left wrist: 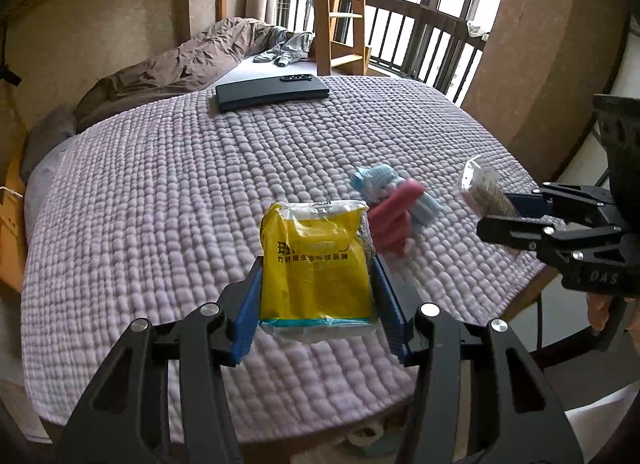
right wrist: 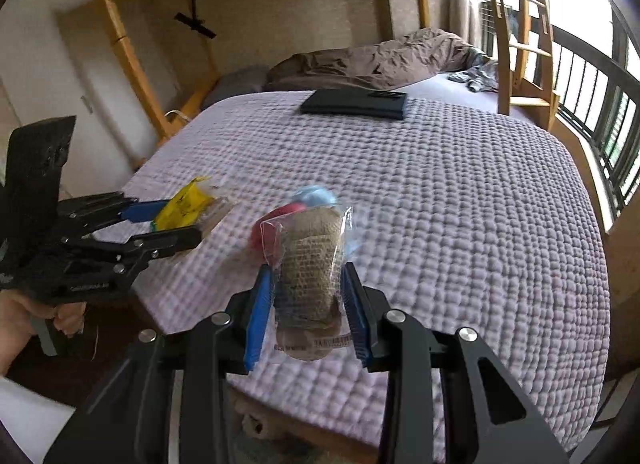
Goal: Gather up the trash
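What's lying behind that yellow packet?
Behind the yellow packet, held in the left claw, lie a pink and blue bundle on the quilt; the packet covers part of it.

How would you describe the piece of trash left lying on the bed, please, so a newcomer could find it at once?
Start at the lilac quilt covering the bed, then look to its near edge, between the two hand-held grippers. There lies a small crumpled bundle in pink and light blue. Unlike the yellow packet and the brown roll, nothing grips it, and it is far from the dark flat case.
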Tool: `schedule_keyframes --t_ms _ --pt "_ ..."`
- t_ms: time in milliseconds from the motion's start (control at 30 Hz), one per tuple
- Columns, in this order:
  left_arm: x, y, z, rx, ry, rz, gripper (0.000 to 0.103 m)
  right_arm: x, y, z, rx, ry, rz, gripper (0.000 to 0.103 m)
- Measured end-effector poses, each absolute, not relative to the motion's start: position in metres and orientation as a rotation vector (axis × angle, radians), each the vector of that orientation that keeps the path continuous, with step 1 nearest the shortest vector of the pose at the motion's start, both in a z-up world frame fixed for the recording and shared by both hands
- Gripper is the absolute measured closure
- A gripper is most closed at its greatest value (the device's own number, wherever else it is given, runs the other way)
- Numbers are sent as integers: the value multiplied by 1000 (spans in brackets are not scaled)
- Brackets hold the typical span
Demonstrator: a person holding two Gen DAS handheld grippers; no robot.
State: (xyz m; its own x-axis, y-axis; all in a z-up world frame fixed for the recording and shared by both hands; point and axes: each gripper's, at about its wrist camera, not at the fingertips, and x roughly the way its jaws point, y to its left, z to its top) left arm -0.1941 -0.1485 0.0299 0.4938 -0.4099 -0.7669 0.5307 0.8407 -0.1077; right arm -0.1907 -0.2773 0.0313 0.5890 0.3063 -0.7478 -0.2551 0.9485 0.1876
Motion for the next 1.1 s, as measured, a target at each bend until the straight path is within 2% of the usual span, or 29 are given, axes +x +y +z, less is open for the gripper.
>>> schedule_keyframes --t_ms 433,1100 --pt "-239 -135 35 149 920 -595 50 -250 -255 36 69 924 448 68" --pt "-279 -132 32 177 940 -627 50 -285 -252 23 104 978 500 68"
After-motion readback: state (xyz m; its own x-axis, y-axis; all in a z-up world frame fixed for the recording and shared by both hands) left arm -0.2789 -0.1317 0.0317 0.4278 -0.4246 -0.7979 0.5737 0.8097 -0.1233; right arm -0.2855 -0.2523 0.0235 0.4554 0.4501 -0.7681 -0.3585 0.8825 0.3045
